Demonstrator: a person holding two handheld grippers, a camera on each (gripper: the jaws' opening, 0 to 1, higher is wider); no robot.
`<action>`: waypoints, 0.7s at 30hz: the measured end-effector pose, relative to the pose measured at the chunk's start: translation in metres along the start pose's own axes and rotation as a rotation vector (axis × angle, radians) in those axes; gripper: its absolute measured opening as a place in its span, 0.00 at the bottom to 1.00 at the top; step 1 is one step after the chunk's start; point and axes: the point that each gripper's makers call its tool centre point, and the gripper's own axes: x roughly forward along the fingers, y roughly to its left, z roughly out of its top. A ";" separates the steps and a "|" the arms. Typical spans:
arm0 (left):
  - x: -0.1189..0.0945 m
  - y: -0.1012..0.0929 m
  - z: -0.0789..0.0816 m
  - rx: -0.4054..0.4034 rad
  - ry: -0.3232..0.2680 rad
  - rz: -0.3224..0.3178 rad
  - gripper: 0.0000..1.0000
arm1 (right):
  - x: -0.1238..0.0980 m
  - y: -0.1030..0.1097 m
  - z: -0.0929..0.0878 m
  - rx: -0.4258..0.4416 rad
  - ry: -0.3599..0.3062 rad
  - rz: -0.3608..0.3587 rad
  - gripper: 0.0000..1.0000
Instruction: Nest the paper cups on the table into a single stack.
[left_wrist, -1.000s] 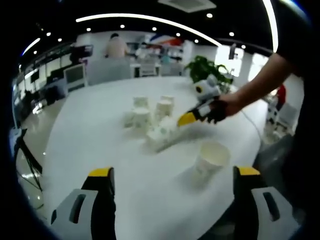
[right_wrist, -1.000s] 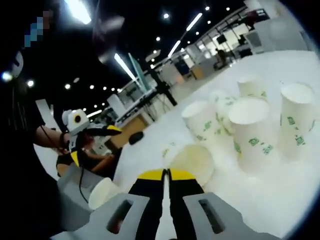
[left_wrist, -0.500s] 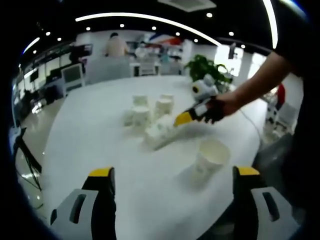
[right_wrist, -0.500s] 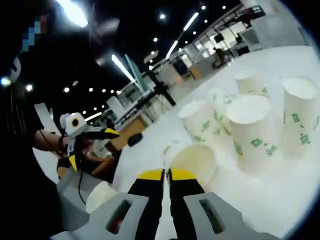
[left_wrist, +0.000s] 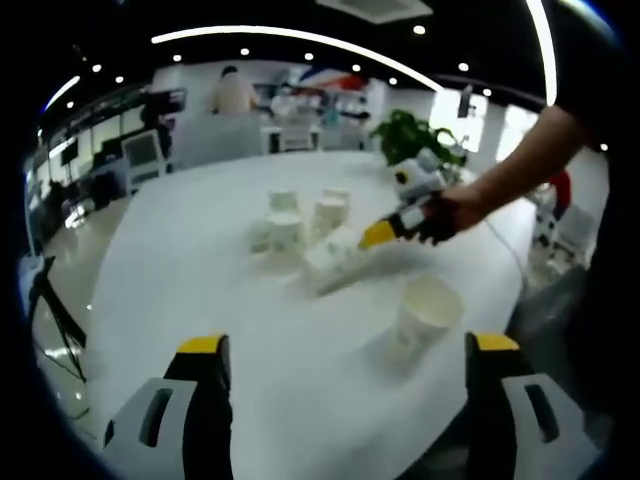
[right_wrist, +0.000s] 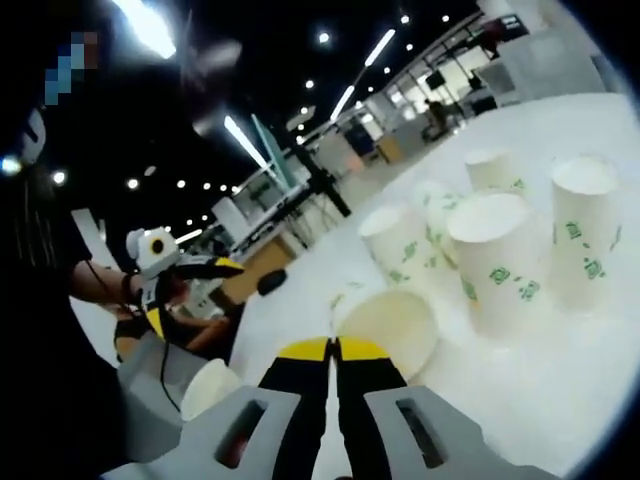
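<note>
white paper cups with green print (left_wrist: 300, 225) cluster at the middle of the round white surface (left_wrist: 180, 290) in the left gripper view, several upright, one tipped-over cup (left_wrist: 335, 262) lying on its side at the near edge of the group. the right gripper (left_wrist: 378, 234), held in a gloved hand (left_wrist: 440, 218), comes in from the right, its yellow tip against that lying cup. in the right gripper view the right gripper (right_wrist: 334, 352) has its jaws clenched together, tips at the rim of the lying cup (right_wrist: 385, 325), whose open mouth faces the camera; whether the rim is pinched between them, cannot tell. upright cups (right_wrist: 495, 255) stand just beyond. a lone upright paper cup (left_wrist: 425, 312) sits near, well apart from the cluster. the left gripper (left_wrist: 345, 370) hangs back at the near side, jaws spread wide, released, holding nothing.
</note>
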 end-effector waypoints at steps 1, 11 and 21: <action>0.000 0.000 0.001 -0.001 -0.002 0.001 0.96 | -0.002 0.001 0.002 -0.006 -0.001 -0.002 0.00; 0.000 0.000 0.017 0.040 -0.025 0.000 0.95 | -0.027 0.027 0.017 -0.059 -0.013 -0.025 0.00; 0.001 -0.005 0.036 0.082 -0.062 -0.001 0.95 | -0.062 0.056 0.041 -0.135 -0.024 -0.070 0.00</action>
